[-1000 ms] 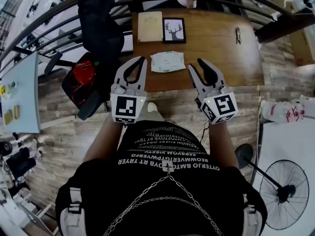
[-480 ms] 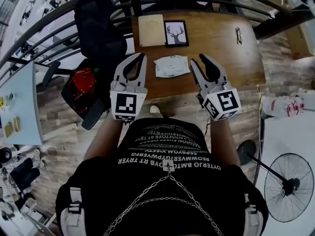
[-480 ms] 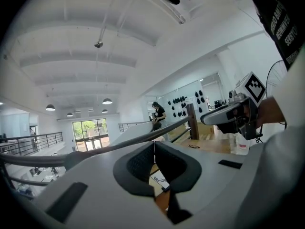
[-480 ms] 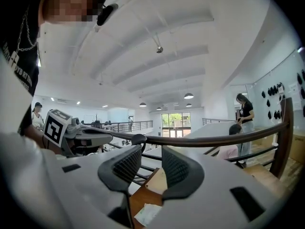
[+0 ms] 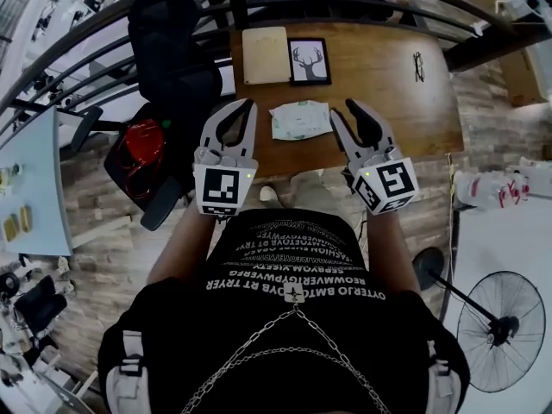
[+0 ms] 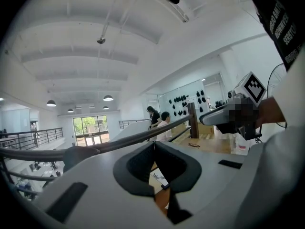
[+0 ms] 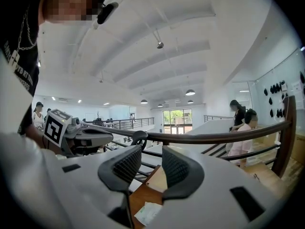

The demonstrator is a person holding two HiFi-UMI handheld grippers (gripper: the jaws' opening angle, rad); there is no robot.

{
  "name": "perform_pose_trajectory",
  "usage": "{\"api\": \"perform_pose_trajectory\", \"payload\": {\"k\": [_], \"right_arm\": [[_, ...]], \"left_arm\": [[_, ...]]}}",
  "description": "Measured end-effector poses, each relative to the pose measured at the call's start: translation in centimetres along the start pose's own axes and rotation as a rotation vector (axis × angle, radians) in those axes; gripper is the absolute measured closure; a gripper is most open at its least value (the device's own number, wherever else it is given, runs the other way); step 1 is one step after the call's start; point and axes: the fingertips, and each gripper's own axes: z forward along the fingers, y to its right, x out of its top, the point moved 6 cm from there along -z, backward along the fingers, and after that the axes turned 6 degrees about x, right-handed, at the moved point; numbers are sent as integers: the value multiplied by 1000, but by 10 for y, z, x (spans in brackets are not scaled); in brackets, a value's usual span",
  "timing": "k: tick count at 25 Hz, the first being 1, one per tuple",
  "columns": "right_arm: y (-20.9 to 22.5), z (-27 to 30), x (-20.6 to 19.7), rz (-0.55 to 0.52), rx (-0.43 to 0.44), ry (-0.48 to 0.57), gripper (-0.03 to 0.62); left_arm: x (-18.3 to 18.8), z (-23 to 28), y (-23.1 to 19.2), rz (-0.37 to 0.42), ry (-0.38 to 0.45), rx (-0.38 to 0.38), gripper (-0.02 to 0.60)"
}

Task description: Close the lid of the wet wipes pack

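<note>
Left gripper jaws together, right gripper narrowly parted | wet wipes pack: likely light, soft; press lid centre

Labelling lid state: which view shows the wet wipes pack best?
Head view. The whole wet wipes pack lies flat on the wooden table, seen from above with nothing in front of it. The right gripper view catches only a small part of it at the bottom of the picture. The left gripper view does not clearly show it.
</note>
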Motion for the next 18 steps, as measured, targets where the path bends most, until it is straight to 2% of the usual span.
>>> {"api": "perform_pose_trajectory", "payload": {"k": [11,18], "right_arm": [[37,39,-4,-6,93,-36,457],[62,66,-26,22,136,-79,457]], "left_arm": [[5,37,-7,-13,-18,71,553],[2,56,-10,-14,-46,110,553]]}}
